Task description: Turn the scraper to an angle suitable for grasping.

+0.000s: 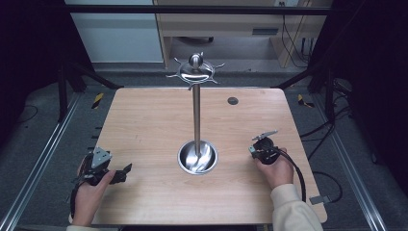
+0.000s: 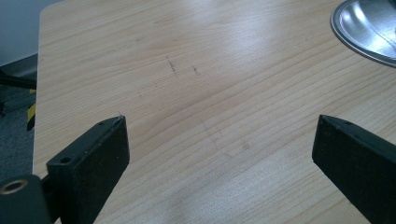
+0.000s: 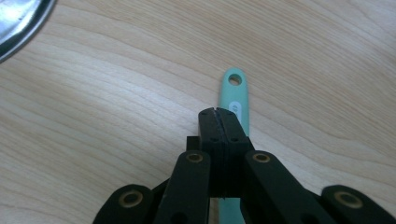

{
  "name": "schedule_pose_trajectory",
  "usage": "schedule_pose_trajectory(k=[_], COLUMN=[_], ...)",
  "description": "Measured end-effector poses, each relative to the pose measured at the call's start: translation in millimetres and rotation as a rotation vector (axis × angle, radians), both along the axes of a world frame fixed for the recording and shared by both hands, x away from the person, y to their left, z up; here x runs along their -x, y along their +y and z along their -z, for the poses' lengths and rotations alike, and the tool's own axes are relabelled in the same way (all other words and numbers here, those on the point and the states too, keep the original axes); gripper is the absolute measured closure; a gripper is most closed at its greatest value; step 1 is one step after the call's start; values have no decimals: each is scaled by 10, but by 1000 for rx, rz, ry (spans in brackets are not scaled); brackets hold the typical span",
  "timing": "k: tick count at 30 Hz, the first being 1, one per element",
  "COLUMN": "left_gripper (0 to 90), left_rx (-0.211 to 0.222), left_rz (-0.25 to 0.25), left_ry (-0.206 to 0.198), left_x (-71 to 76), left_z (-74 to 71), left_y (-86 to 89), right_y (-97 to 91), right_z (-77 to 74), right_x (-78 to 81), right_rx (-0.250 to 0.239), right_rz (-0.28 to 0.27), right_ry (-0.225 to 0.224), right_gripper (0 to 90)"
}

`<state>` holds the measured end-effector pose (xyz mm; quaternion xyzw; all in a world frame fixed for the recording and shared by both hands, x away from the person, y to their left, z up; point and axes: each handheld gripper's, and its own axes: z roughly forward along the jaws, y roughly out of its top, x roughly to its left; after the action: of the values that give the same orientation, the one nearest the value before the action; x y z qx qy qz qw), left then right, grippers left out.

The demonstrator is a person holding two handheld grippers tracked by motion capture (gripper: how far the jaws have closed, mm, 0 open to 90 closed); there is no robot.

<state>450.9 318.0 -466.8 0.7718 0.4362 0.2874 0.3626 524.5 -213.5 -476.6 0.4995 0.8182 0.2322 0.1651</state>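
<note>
A mint-green utensil handle (image 3: 233,91) with a hanging hole lies flat on the wooden table (image 1: 144,125), its far end poking out past my right gripper (image 3: 218,112). That gripper's black jaws are pressed together just above the handle and do not hold it. A hand holds the right gripper (image 1: 260,147) right of the steel stand's dish base (image 1: 197,158). Near the table's front left corner, my left gripper (image 1: 126,171) rests in the other hand. Its jaws (image 2: 219,126) stand wide open over bare wood with nothing between them.
The steel stand has a tall pole (image 1: 196,110) topped by a disc with hooks (image 1: 195,71). Its dish rim shows at the top right (image 2: 369,28) and top left (image 3: 18,23) of the gripper views. A dark grommet (image 1: 233,100) sits at the table's back.
</note>
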Motion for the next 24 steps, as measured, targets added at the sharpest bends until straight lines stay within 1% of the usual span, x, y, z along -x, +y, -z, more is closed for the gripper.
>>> schedule_pose_trajectory(k=[2,4,8,10,13,14,17,19,22,24], left_gripper=[38,38,38,38,38,38,38,38,38,38], left_rx=[0,0,-4,-6,-5,-6,-10,-13,-10,-19], left_rz=[0,0,2,5,2,1,3,7,11,17], left_ry=[1,1,1,2,1,1,2,5,4,9], left_x=[0,-1,1,1,0,2,12,14,15,17], left_z=[1,1,1,1,4,4,4,7,12,11], left_y=[1,1,-5,-8,-13,-13,-13,-21,-39,-44], right_y=[-27,-50,-69,-64,-83,-92,-105,-107,-122,-117], right_z=[2,1,-6,-34,-82,-90,-103,-119,-152,-172], right_x=[-7,-9,-4,6,-2,-9,-41,-64,-98,-121], right_rx=[8,0,1,-12,-40,-44,-37,-20,-18,-7], right_rz=[9,17,19,19,42,38,50,51,50,49], right_ry=[-5,-2,-5,-14,-38,-40,-30,-25,-10,6], right_gripper=[900,900,900,897,889,885,853,834,787,733])
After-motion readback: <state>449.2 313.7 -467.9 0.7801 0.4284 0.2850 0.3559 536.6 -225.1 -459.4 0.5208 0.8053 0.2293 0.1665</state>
